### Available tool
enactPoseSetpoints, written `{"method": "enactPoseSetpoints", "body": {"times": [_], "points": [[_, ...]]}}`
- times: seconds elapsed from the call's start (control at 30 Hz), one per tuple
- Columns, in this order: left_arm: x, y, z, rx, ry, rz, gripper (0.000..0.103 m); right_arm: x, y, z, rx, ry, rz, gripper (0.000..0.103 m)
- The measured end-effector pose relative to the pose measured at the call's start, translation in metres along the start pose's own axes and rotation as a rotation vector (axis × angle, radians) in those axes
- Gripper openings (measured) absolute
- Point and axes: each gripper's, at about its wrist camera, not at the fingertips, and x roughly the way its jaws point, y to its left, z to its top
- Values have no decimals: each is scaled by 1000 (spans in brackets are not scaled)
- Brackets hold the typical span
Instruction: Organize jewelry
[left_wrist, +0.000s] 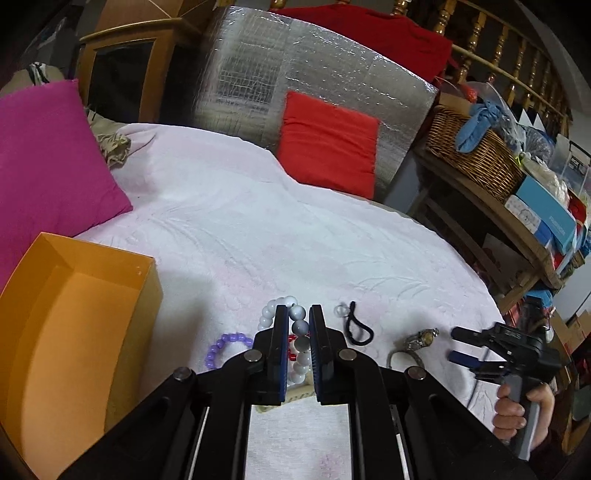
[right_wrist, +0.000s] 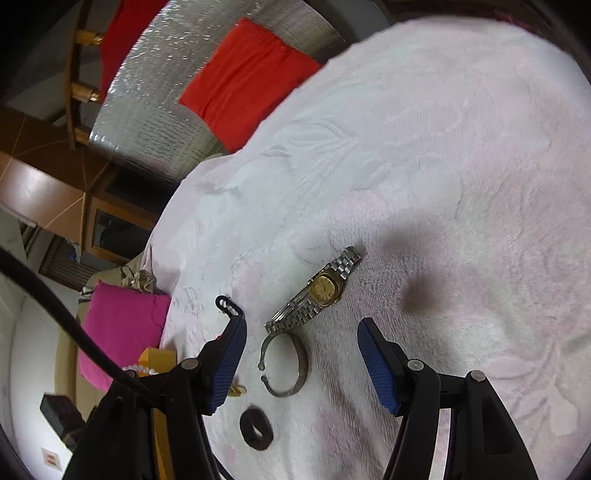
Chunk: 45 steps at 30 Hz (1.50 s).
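Left gripper (left_wrist: 298, 314) pinches the white bracelet (left_wrist: 300, 334) between its pads; right gripper (right_wrist: 301, 332) hangs spread above the watch (right_wrist: 322, 291).

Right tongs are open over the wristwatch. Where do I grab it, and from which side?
Grip the wristwatch across its gold case, coming straight down from above. It lies flat and face-up on the blanket, and the case looks the thickest, stiffest part; the link band would likely flex. Turn the right tongs so the pads close on the case sides.
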Motion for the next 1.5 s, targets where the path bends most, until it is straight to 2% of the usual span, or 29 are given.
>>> {"method": "enactPoseSetpoints", "body": {"times": [0.17, 0.27, 0.37, 0.57, 0.67, 0.73, 0.8, 0.83, 0.9, 1.0, 1.2, 1.4, 1.5], "points": [[3, -10, -2, 26, 10, -10, 11, 22, 3, 6, 26, 12, -21, 66], [4, -14, -4, 38, 14, -11, 11, 32, 6, 10, 29, -9, -89, 66], [4, -15, -5, 46, 15, -5, 11, 40, 16, 14, 2, -66, -155, 66], [7, -14, -7, 67, 31, 24, 11, 65, 49, 12, -170, -151, -387, 68], [9, -12, -9, 70, 38, 28, 11, 74, 58, 15, -250, -194, -461, 68], [10, -10, -9, 70, 42, 31, 11, 82, 63, 13, -329, -206, -529, 63], [11, -9, -10, 68, 50, 34, 11, 87, 67, 12, -391, -218, -589, 49], [11, -10, -10, 70, 52, 35, 11, 87, 67, 13, -412, -225, -590, 45], [11, -11, -10, 72, 52, 35, 11, 85, 64, 17, -420, -224, -590, 21], [11, -10, -10, 69, 49, 36, 11, 73, 54, 25, -377, -210, -509, 17], [10, -10, -10, 63, 44, 49, 11, 52, 39, 39, -291, -198, -294, 16], [9, -13, -11, 50, 36, 59, 11, 31, 44, 34, -279, -194, -164, 16], [8, -15, -12, 52, 31, 69, 11, 22, 49, 29, -297, -200, -130, 16]]}}
